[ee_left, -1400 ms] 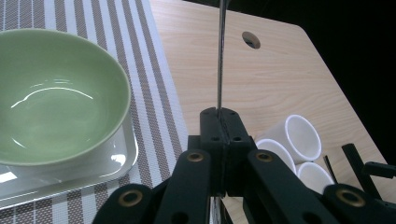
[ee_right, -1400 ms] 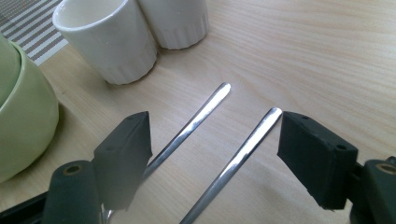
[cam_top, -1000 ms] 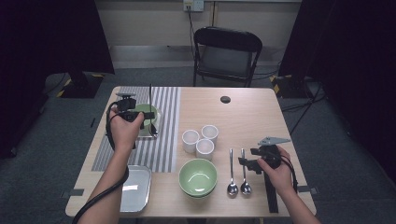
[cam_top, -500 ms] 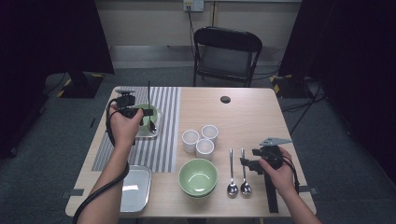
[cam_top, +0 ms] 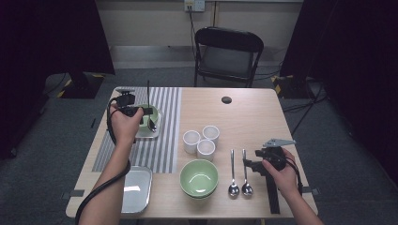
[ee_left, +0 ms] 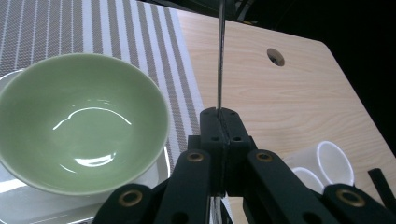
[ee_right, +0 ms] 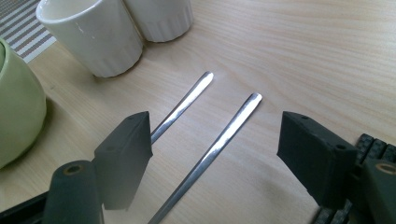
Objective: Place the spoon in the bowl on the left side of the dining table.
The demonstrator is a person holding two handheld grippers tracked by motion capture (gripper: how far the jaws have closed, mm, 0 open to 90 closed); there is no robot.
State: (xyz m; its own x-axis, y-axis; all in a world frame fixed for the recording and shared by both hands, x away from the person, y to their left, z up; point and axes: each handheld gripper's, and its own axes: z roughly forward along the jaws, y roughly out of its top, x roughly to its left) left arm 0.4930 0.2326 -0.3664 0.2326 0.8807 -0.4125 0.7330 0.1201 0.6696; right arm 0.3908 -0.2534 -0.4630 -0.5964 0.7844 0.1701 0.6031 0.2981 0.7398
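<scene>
My left gripper point(cam_top: 148, 112) point(ee_left: 220, 122) is shut on the thin handle of a metal spoon point(ee_left: 220, 56), which stands upright over the right rim of a green bowl point(ee_left: 79, 121) point(cam_top: 151, 118) on a white plate point(ee_left: 18, 205). My right gripper point(cam_top: 249, 165) point(ee_right: 217, 136) rests open low over the table, its jaws either side of the handles of two spoons point(ee_right: 180, 109) point(ee_right: 229, 133) lying side by side point(cam_top: 233, 172) point(cam_top: 245, 172). A second green bowl point(cam_top: 199, 178) point(ee_right: 16, 109) sits left of them.
Three white cups point(cam_top: 201, 140) point(ee_right: 93, 35) stand mid-table beside a grey striped mat point(cam_top: 162, 145). A metal tray point(cam_top: 136, 187) lies at the front left. A small black disc point(cam_top: 226, 100) is at the back, and a folding chair point(cam_top: 227, 51) stands behind the table.
My left hand has drifted slightly right with the spoon, closer over the bowl. The right hand has stayed still.
</scene>
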